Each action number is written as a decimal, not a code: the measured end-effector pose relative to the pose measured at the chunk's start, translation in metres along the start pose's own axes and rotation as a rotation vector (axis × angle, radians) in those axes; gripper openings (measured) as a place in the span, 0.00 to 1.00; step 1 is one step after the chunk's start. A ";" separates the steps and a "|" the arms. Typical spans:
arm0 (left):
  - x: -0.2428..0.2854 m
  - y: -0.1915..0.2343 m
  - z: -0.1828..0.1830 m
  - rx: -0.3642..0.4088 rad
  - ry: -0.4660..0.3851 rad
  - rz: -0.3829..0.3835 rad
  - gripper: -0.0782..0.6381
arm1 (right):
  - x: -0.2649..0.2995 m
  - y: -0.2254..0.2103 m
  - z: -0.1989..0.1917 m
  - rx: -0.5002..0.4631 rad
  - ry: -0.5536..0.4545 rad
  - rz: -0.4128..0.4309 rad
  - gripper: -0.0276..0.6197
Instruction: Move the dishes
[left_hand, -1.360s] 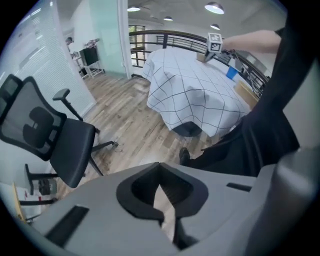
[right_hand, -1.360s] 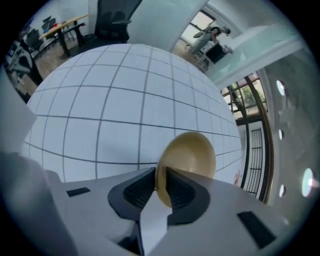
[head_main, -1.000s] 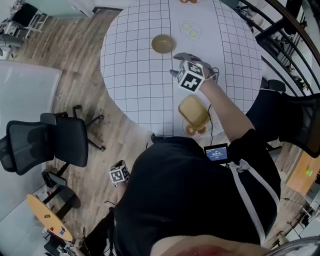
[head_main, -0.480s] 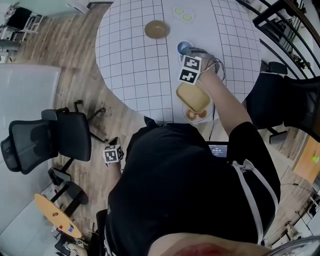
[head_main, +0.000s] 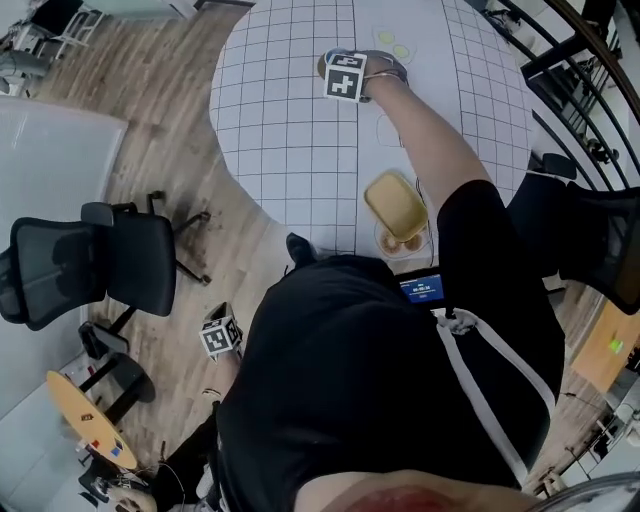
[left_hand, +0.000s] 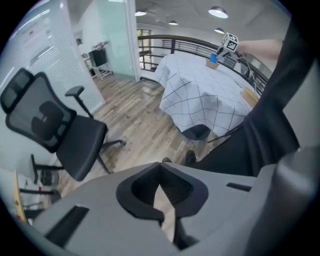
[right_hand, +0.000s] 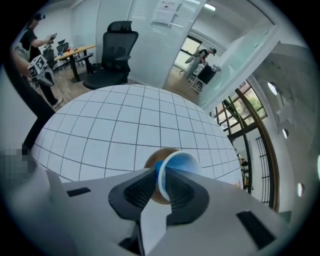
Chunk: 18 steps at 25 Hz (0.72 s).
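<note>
The right gripper (right_hand: 161, 175) reached to the far side of the counter (head_main: 280, 130). Its jaws had just closed from wide and eased a touch, and they pinched the thin wall of the blue cup (right_hand: 181, 162) at its rim. The cup hung above the brown bowl (right_hand: 151, 160), which showed just behind it.

The step in hand was probably setting the cup into or beside that bowl. To do it well, the person would keep the cup from swinging on such a narrow pinch. They would centre it over the bowl, lower it straight, and let go only once its base was resting.

The left gripper (left_hand: 160, 169) hung low at the person's left side over the wooden floor, its jaws pressed together on nothing.

Counted:
- one blue cup
- one brown bowl
- one tan rectangular dish (head_main: 396, 205) at the near right edge
- one plate (head_main: 380, 240) beneath it, with two brownish pieces showing
- one small dish (head_main: 394, 45) at the far right, with two pale green pieces
</note>
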<state>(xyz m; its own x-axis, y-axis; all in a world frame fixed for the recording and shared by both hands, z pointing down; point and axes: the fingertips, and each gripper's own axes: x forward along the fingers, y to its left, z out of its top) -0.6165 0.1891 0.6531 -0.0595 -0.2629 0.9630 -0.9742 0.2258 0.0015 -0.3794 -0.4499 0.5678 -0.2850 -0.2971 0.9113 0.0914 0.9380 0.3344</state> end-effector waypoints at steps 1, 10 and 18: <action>-0.003 -0.002 -0.026 -0.059 0.024 0.010 0.12 | 0.003 -0.001 -0.001 0.007 0.007 0.002 0.16; -0.035 -0.015 -0.167 -0.397 0.198 0.054 0.11 | -0.039 0.071 -0.007 -0.135 -0.119 0.038 0.33; -0.031 -0.004 -0.041 -0.156 -0.013 0.042 0.11 | 0.056 0.038 -0.033 -0.180 0.100 -0.155 0.23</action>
<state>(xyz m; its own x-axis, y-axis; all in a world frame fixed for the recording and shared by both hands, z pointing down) -0.6021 0.2351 0.6347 -0.1035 -0.2623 0.9594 -0.9252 0.3795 0.0040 -0.3605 -0.4363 0.6391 -0.2143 -0.4598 0.8618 0.2249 0.8354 0.5016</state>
